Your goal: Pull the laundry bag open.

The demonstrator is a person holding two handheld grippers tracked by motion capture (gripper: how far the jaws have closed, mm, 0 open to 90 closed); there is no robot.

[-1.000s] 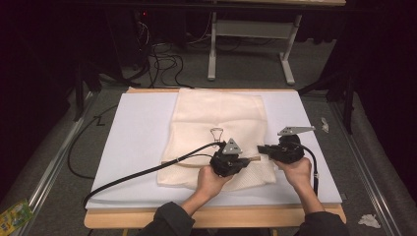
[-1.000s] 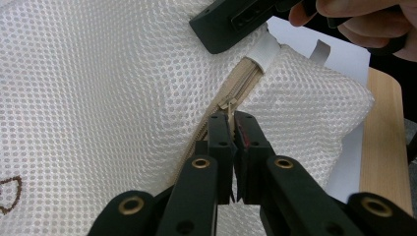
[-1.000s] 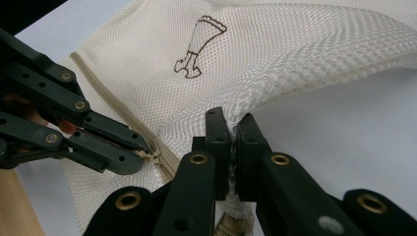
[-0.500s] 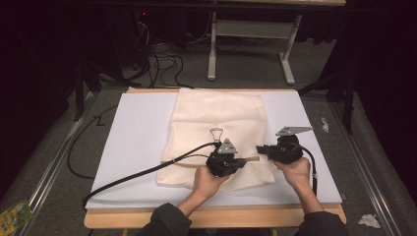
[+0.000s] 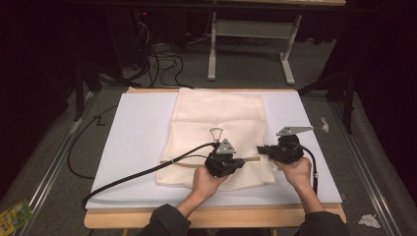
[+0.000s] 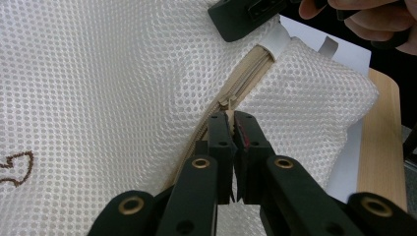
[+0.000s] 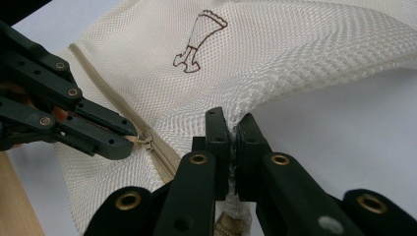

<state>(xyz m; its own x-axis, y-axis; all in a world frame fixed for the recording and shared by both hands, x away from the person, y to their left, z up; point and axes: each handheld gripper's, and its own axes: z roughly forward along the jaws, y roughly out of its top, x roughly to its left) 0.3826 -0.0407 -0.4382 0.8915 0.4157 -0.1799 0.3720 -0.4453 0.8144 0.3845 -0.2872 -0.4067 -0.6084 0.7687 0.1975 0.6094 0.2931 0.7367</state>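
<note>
High view: a person sits at a table (image 5: 295, 216) covered by a white sheet (image 5: 133, 137), with a cream mesh bag (image 5: 219, 118) lying flat in the middle. Both forearms come in from the near edge, each hand holding a black gripper over the bag's near end. A beige zipper (image 5: 251, 159) runs across the bag there, between the two grippers. The left gripper (image 5: 242, 161) points right along the zipper; a black cable (image 5: 147, 169) trails from it to the left. The right gripper (image 5: 259, 149) points left, toward the other one, at the bag's right edge. A metal clip (image 5: 216, 132) lies on the bag just beyond the left gripper.

Left gripper view: its two black jaws are closed together, tips pinched on the small zipper pull (image 6: 227, 104). The zipper runs diagonally up to the right through the mesh. The right gripper's tip clamps the bag's corner at the top, with fingers (image 6: 373, 19) behind it. The bare wooden table edge shows at the right.

Right gripper view: its jaws are closed tight on a bunched fold of mesh at the bag's edge, which pulls up into a ridge. The left gripper enters from the left, tips at the zipper pull. A brown outline drawing (image 7: 199, 42) is printed on the bag farther off.
</note>
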